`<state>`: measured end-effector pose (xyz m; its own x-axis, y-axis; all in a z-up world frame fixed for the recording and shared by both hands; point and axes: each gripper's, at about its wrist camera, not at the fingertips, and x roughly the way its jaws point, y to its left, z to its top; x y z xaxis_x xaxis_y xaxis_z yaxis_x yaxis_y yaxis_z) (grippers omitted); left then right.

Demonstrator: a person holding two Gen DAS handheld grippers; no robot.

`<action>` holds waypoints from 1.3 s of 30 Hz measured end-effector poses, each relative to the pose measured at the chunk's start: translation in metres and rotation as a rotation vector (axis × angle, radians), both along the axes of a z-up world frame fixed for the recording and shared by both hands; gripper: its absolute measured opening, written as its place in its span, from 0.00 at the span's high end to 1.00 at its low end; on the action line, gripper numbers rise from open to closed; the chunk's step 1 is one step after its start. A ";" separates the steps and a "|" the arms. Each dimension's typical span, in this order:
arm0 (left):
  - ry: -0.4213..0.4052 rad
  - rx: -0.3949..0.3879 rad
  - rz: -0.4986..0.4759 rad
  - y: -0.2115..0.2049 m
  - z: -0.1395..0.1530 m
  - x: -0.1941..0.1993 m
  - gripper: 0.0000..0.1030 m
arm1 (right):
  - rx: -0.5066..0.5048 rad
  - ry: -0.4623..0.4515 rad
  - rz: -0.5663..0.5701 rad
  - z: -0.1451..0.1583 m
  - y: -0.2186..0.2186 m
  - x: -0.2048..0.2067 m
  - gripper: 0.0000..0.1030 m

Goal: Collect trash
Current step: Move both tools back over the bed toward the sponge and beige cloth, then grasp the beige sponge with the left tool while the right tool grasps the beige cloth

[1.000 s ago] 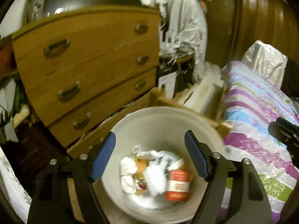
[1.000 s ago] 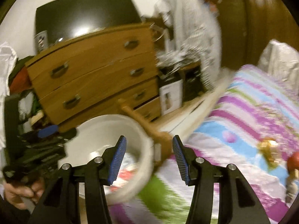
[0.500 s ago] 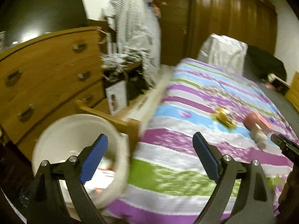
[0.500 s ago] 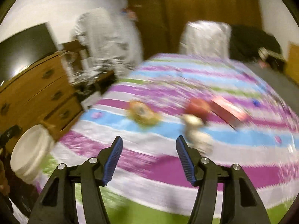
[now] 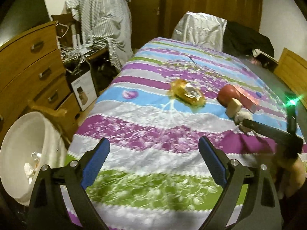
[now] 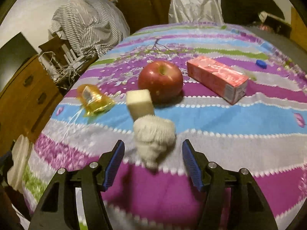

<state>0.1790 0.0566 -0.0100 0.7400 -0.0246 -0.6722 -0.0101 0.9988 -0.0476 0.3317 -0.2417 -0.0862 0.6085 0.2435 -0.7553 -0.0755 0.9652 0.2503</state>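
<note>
A white bin with crumpled trash inside stands on the floor at the bed's left corner. On the striped bedspread lie a yellow wrapper, a red apple, a pink carton, a cream block and a crumpled white wad. My right gripper is open, with the wad between its fingertips and no pad touching it. My left gripper stands wide open and empty over the bed's near end, well short of the yellow wrapper.
A wooden dresser and a cluttered stand draped with a striped cloth line the left side. A silver pillow and dark clothes lie at the bed's head. A small blue cap rests beyond the carton.
Both grippers swung right from the bin to the bed. The left jaws widened over the bedspread. The right gripper dropped toward the white wad, which now sits between its tips.
</note>
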 end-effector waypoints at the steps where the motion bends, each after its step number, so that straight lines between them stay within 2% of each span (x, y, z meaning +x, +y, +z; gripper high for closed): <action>1: 0.000 -0.005 -0.009 -0.005 0.001 0.004 0.13 | 0.009 0.016 0.008 -0.003 0.001 0.007 0.54; 2: 0.001 -0.012 -0.018 -0.010 0.001 0.007 0.13 | 0.007 0.030 0.015 -0.005 0.004 0.010 0.63; 4: 0.004 -0.025 -0.043 -0.023 0.002 0.016 0.13 | 0.015 0.026 0.009 -0.007 0.004 0.009 0.65; 9: 0.031 -0.040 -0.168 -0.064 -0.006 0.043 0.13 | 0.058 -0.045 -0.012 0.012 -0.016 -0.042 0.65; 13: 0.048 -0.044 -0.288 -0.107 -0.019 0.068 0.13 | 0.103 -0.050 -0.028 0.018 -0.041 -0.101 0.65; 17: 0.050 -0.055 -0.350 -0.147 -0.030 0.093 0.14 | 0.154 -0.051 -0.075 0.015 -0.063 -0.137 0.65; 21: 0.081 -0.070 -0.349 -0.181 -0.045 0.120 0.22 | 0.208 -0.060 -0.109 0.013 -0.078 -0.149 0.65; 24: 0.110 -0.014 -0.326 -0.200 -0.061 0.140 0.31 | 0.222 -0.068 -0.103 0.013 -0.079 -0.149 0.65; 25: 0.137 -0.013 -0.317 -0.203 -0.067 0.147 0.39 | 0.226 -0.070 -0.101 0.013 -0.080 -0.149 0.65; 26: 0.167 -0.023 -0.313 -0.202 -0.072 0.153 0.53 | 0.230 -0.071 -0.100 0.013 -0.080 -0.150 0.65; 27: 0.203 -0.043 -0.311 -0.202 -0.079 0.159 0.60 | 0.232 -0.073 -0.100 0.013 -0.079 -0.150 0.65; 29: 0.195 -0.064 -0.302 -0.196 -0.078 0.159 0.67 | 0.234 -0.075 -0.097 0.013 -0.078 -0.151 0.65; 33: 0.177 -0.113 -0.272 -0.170 -0.057 0.135 0.69 | 0.225 -0.084 -0.082 0.017 -0.074 -0.149 0.65; 35: 0.159 -0.141 -0.299 -0.145 -0.038 0.106 0.69 | 0.216 -0.097 -0.054 0.025 -0.068 -0.154 0.65; 37: 0.157 -0.120 -0.313 -0.120 -0.026 0.076 0.69 | 0.194 -0.118 -0.009 0.036 -0.057 -0.161 0.65; 39: 0.167 -0.142 -0.319 -0.086 -0.020 0.045 0.69 | 0.165 -0.129 0.039 0.043 -0.045 -0.170 0.65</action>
<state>0.2239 -0.0290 -0.0299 0.5606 -0.3378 -0.7561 0.2808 0.9365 -0.2101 0.1621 -0.2864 -0.0435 0.6855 0.3826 -0.6194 -0.1536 0.9076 0.3907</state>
